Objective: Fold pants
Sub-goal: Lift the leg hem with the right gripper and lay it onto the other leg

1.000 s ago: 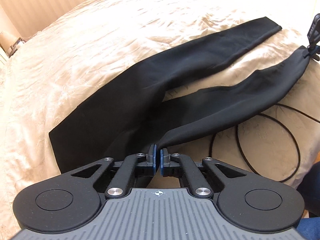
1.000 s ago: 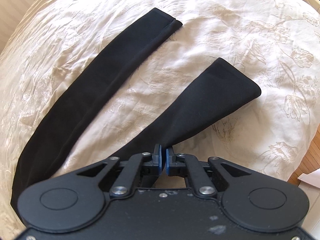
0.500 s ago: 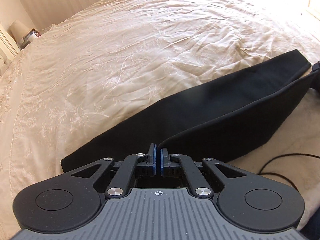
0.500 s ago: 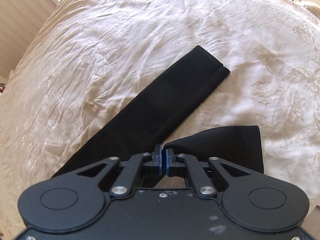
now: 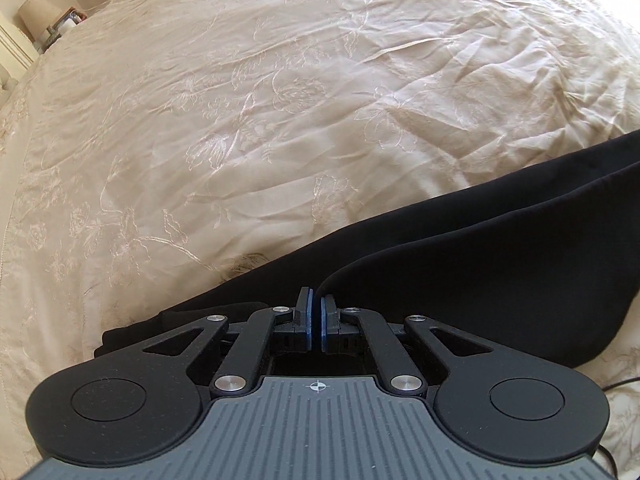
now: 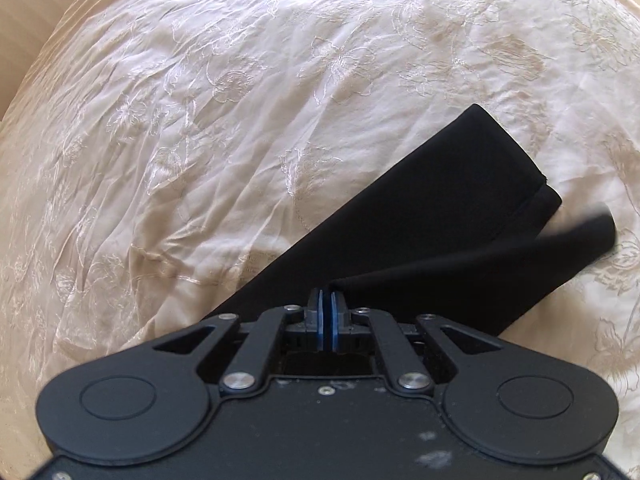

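Left wrist view, change: I see the two legs of the black pants, spread in a V a second ago, now nearly stacked; the lifted leg has swung over the flat one.
Right wrist view, change: the far leg's cuff, well apart from the held leg before, now lies just beside and partly under it.
Left gripper: I have it clenched on an edge of the pants, blue pads pressed onto the cloth.
Right gripper: likewise clamped on the held leg's cuff; the free end at right is blurred.
Pants relative to tools: the cloth runs from the left gripper's tips away to the far right; from the right gripper it fans to the right, over the lower leg.
Support: the lower leg rests on the cream embroidered bedspread.
Background: a lamp at far left.
Writing: I can read none; only a crosshair mark on the left gripper's body.
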Action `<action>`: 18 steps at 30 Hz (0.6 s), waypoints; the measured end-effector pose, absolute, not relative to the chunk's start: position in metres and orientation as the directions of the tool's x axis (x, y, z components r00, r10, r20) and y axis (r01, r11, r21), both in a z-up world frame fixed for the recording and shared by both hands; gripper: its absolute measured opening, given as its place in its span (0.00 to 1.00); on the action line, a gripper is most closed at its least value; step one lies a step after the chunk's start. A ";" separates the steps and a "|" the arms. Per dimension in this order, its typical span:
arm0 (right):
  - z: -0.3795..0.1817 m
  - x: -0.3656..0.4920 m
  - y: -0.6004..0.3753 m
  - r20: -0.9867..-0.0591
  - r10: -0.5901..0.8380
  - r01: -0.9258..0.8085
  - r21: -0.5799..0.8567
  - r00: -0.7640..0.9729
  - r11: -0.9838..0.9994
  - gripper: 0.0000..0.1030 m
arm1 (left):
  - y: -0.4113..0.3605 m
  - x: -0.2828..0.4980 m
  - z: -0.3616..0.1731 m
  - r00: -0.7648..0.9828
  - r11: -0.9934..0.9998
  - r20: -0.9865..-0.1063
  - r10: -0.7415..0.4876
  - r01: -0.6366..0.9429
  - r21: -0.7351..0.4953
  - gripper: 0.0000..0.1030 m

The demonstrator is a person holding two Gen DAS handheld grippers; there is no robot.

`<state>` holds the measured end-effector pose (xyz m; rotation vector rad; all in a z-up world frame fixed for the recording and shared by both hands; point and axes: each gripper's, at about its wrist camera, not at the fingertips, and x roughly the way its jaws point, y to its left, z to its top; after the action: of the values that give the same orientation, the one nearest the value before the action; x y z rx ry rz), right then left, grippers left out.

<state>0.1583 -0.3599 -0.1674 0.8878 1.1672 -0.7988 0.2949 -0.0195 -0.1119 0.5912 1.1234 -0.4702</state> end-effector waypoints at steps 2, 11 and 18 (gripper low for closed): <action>-0.175 0.165 -0.364 -0.976 -0.075 0.876 0.149 0.206 0.459 0.06 | -0.022 0.300 -0.119 0.355 0.766 -0.934 -0.034 0.610 0.204 0.04; -0.152 0.145 -0.380 -0.936 -0.136 0.820 0.207 0.325 0.534 0.27 | -0.026 0.303 -0.142 0.332 0.808 -0.942 0.052 0.540 0.235 0.04; -0.126 0.091 -0.409 -0.909 -0.312 0.806 0.043 0.277 0.590 0.43 | -0.028 0.298 -0.144 0.344 0.822 -0.936 0.077 0.509 0.255 0.04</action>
<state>0.0906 -0.4089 -0.1264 0.5684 1.0331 -0.8074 0.2985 -0.0276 -0.1445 0.5706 1.2026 -0.3013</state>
